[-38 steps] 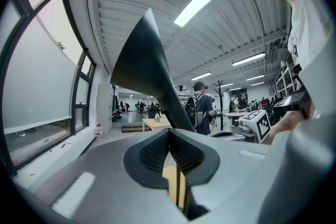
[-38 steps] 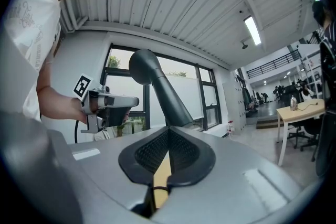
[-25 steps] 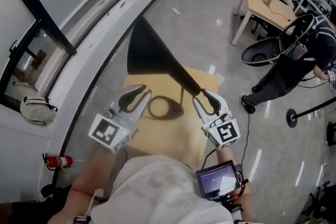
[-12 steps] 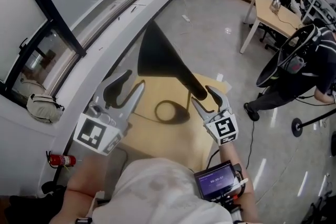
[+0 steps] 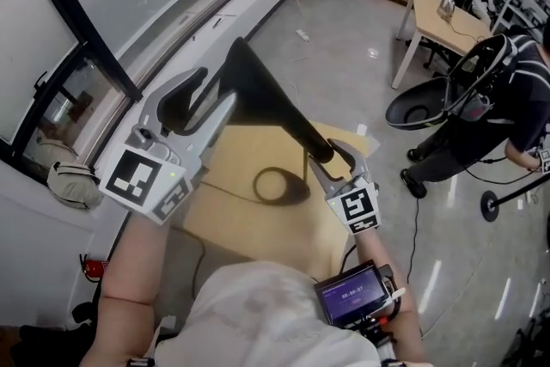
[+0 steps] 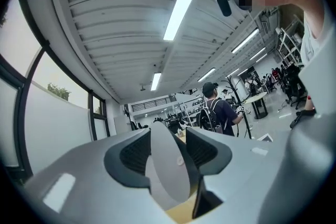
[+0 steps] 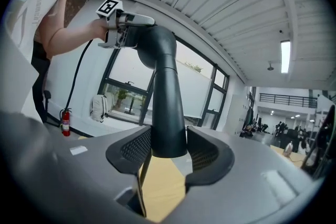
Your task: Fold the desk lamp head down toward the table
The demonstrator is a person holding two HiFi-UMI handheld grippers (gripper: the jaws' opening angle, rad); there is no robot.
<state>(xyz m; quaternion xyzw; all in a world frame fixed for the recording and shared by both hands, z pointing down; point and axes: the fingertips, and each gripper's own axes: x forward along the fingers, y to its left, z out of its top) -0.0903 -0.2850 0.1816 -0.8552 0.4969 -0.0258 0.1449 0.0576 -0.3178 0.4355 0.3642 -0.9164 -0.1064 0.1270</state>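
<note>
My left gripper (image 5: 189, 103) has come up from beside the table (image 5: 228, 215) to the lamp head (image 5: 253, 90). Its jaws have just been opening wide, and the head's rim stands loose between them. Below the head, my right gripper (image 5: 329, 161) has just narrowed onto the neck (image 5: 302, 136) and holds it. The head is not yet down, so I judge the fold comes next.

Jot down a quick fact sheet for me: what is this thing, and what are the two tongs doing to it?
Object: black desk lamp on a wooden table
Left tongs: open, just widened, shade rim between them
Right tongs: just closed in, gripping the lamp neck
Lamp head: high above the table, not yet folded down
</note>
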